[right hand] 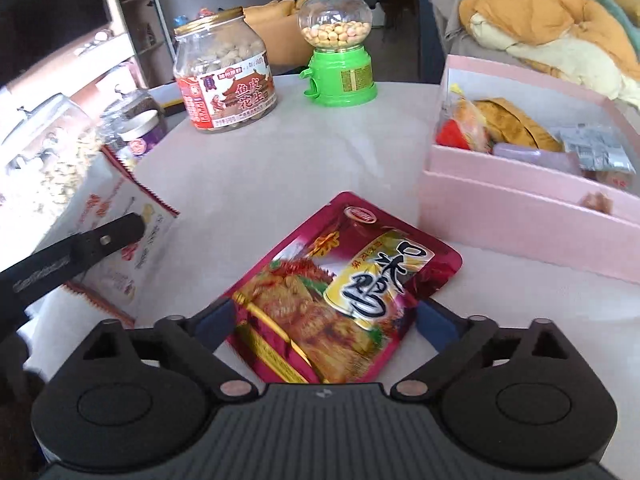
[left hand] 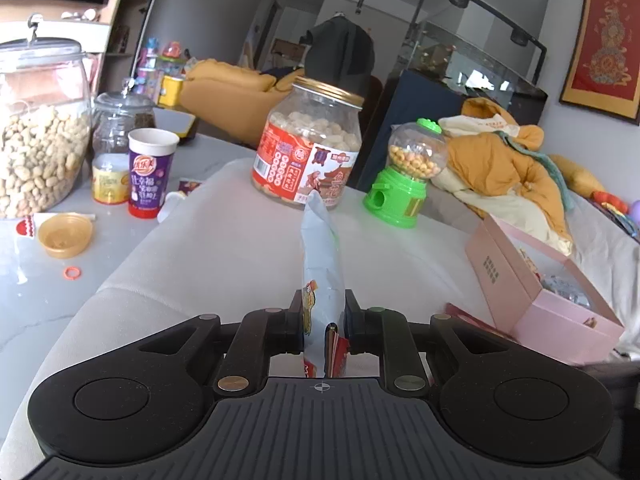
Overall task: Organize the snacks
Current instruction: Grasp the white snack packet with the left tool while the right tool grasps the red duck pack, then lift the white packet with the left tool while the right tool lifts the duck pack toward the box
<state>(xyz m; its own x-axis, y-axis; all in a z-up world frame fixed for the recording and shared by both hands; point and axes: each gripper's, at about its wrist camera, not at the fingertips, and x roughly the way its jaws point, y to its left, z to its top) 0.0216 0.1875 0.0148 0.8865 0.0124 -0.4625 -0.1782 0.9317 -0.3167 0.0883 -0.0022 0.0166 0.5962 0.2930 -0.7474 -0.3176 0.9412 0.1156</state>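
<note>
My left gripper (left hand: 323, 304) is shut on a white snack packet (left hand: 320, 256), which stands edge-on between the pads and points toward the far side of the table. In the right wrist view the same white packet (right hand: 116, 240) with red serrated edges hangs at the left, with one left finger (right hand: 100, 240) across it. My right gripper (right hand: 326, 316) is open wide, low over a dark red snack packet (right hand: 344, 292) that lies flat on the white cloth. Its pads stand apart on either side of the packet's near end. A pink box (right hand: 520, 208) with several snacks inside sits to the right.
A labelled peanut jar (left hand: 308, 148) and a green candy dispenser (left hand: 408, 176) stand at the far edge. At the left are a big glass jar of peanuts (left hand: 36, 140), a purple cup (left hand: 150, 172) and a gold lid (left hand: 64, 236). Clothes (left hand: 504, 160) are piled behind the pink box (left hand: 504, 276).
</note>
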